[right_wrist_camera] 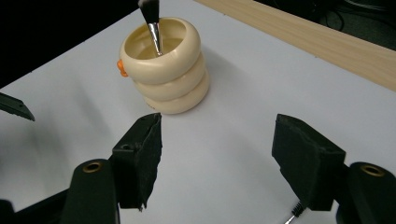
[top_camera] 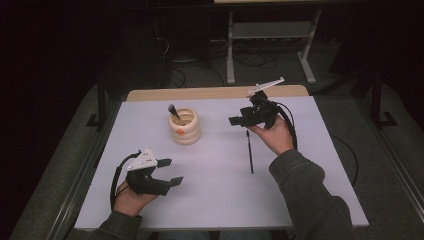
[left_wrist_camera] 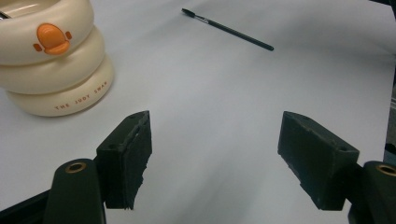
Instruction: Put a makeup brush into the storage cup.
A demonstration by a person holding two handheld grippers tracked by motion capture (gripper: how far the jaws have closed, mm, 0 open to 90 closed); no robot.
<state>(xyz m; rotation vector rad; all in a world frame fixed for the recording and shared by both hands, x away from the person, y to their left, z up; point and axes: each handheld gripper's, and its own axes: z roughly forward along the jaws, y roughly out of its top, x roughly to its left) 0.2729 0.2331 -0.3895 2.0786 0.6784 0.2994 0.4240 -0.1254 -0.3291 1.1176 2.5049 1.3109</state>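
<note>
Right tool (top_camera: 240, 119) hangs beside the cream ringed holder (top_camera: 184, 127), jaws apart and empty, likely lined up for the thin black brush (top_camera: 249, 151) lying flat on the matte counter (top_camera: 210, 200) just right of the holder. Left tool (top_camera: 171, 171), also apart, waits near the holder's front. A second brush (top_camera: 174, 112) stands inside the glossy holder.

one brush (top_camera: 174, 112) in the holder (top_camera: 185, 131) — another brush (top_camera: 249, 151) lies right.

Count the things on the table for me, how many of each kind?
Brushes: 2, one standing in the holder, one lying on the table
Holders: 1, cream with an orange duck
Grippers: 2, left and right, both open and empty
Total: 5
</note>
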